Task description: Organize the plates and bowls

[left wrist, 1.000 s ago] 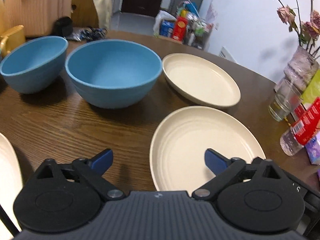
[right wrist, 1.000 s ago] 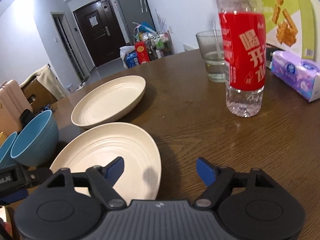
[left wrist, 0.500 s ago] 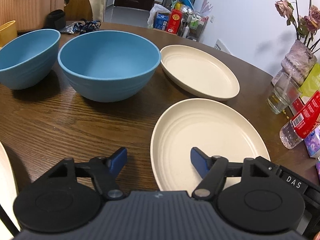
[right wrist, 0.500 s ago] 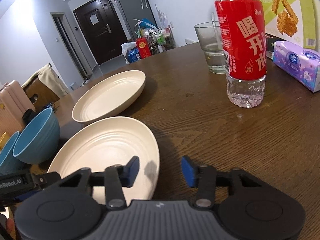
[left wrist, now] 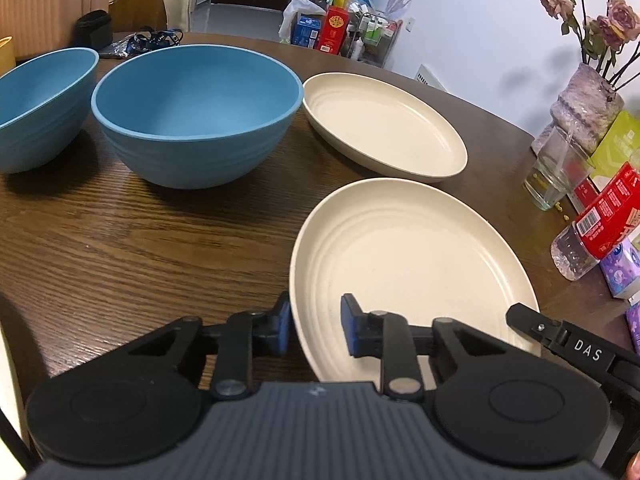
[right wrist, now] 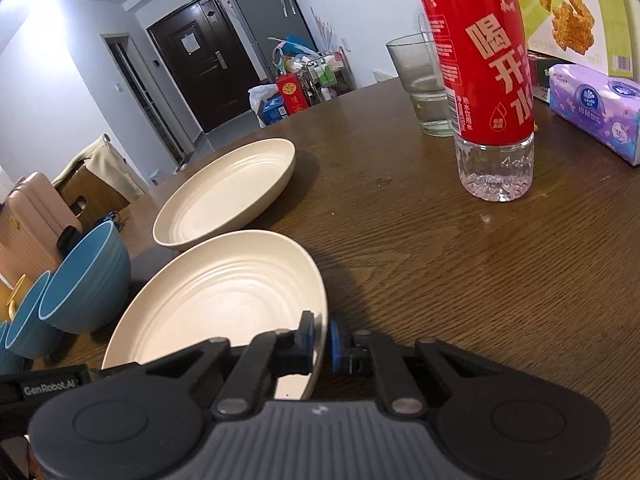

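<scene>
Two cream plates and two blue bowls stand on a dark wooden table. The near plate (left wrist: 408, 264) (right wrist: 224, 304) lies between both grippers. My left gripper (left wrist: 316, 328) straddles the plate's left rim, one pad outside and one inside; its jaws are closing and a gap remains at the inner pad. My right gripper (right wrist: 320, 340) is shut on the plate's right rim. The far plate (left wrist: 384, 120) (right wrist: 228, 192) lies just behind. The big blue bowl (left wrist: 196, 108) (right wrist: 92, 280) and a second blue bowl (left wrist: 40, 96) stand to the left.
A red-labelled water bottle (right wrist: 492, 92), a drinking glass (right wrist: 420, 80), a purple tissue pack (right wrist: 596, 108) and a green snack box crowd the table's right side. A vase of dried flowers (left wrist: 584, 112) stands behind the glass. Chairs and a suitcase stand beyond the far edge.
Both pairs of jaws have swung in from wide open around the near plate's rims; the right pair now pinches its rim. Neither hand has shifted much, and the plate stays put.
</scene>
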Motion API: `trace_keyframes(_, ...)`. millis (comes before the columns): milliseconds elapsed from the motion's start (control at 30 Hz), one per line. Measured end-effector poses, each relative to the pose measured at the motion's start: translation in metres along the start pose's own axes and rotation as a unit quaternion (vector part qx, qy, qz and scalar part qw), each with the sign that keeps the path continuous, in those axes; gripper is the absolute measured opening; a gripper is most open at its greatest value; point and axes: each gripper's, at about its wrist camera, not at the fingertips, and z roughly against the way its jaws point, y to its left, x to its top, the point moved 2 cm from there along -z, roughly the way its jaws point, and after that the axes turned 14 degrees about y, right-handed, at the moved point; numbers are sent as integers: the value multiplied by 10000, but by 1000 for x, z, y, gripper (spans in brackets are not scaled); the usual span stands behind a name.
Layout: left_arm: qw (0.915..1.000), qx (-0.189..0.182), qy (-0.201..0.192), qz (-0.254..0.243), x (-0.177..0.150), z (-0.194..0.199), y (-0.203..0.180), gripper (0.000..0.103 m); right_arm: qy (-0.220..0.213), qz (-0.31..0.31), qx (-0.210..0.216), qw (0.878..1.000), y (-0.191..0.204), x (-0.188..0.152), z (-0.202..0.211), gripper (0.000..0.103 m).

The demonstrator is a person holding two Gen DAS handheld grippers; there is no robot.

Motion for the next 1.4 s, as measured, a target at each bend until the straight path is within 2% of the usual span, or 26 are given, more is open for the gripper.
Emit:
trace_keyframes(100,10000,-8,5,15,0,0,1,17,-33,-26,-38,10000,0,-1,1,7)
trace_keyframes(600,9998,62,-175,-95,-7,8,-5,14,-237,-10,-164,9996,4,-9,15,7)
trace_keyframes(1000,9983,157,-449,-322,-25,36,-12,14,-367,-170,-35,9992,1,-25,39,7)
trace_keyframes(1400,9968,203,-701,-311,-50,84,10,14,-524,4,43,9986,30,-50,73,7)
